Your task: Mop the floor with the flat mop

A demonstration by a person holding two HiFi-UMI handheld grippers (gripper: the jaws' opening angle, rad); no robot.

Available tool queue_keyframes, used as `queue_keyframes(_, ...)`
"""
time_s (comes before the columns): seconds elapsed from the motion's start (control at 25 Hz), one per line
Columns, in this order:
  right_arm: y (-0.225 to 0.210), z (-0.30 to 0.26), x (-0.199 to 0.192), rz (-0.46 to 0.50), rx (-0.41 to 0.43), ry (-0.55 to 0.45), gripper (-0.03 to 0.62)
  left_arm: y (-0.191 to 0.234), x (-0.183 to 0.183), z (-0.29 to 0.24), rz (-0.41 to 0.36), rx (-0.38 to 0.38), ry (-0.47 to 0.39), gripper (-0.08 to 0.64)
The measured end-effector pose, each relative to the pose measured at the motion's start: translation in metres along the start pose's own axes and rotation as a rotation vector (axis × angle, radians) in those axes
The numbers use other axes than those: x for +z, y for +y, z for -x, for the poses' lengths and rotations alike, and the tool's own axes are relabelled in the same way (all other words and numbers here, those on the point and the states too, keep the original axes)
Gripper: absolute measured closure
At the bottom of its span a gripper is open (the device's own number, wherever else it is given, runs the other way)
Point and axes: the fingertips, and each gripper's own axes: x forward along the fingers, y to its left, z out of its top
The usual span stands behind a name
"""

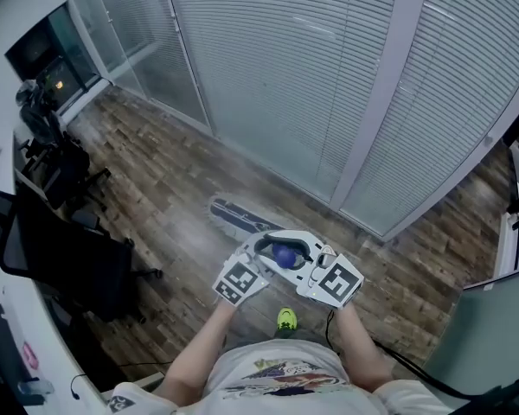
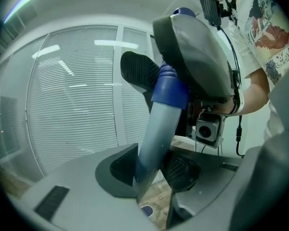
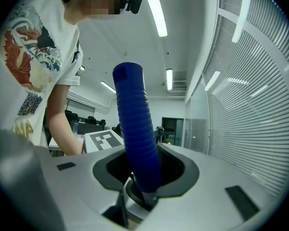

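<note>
A white short-sleeved T-shirt (image 1: 242, 361) printed in red, blue and yellow is worn, with a yellow-green shoe (image 1: 286, 320). The left claw (image 2: 151, 170) and right claw (image 3: 145, 174) are shelled in pale grey, each fitted with a black-and-white marker cube (image 1: 338, 281). A black cable (image 1: 406, 364) is attached at the right.

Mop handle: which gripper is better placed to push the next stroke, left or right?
Left, probably. The left gripper holds the grey shaft lower, nearer the mop head; the right gripper holds the blue grip at the top end.
</note>
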Motion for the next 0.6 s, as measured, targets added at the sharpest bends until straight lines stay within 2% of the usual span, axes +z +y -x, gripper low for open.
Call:
queue_keyframes(0.12,0.031,-0.013,-0.001,0.002,0.016,0.056,0.465,-0.011,-0.009,0.026,0.010,0.006,0.005,0.456)
queue_keyframes(0.44,0.135,-0.037,-0.001,-0.024,0.046,0.113,0.453,-0.063,-0.041,0.104,0.011,-0.006,0.019,0.451)
queue_keyframes(0.6,0.179,-0.037,0.000,0.024,0.061,0.121,0.451,-0.092,-0.050,0.133,0.012,-0.009,-0.004,0.449)
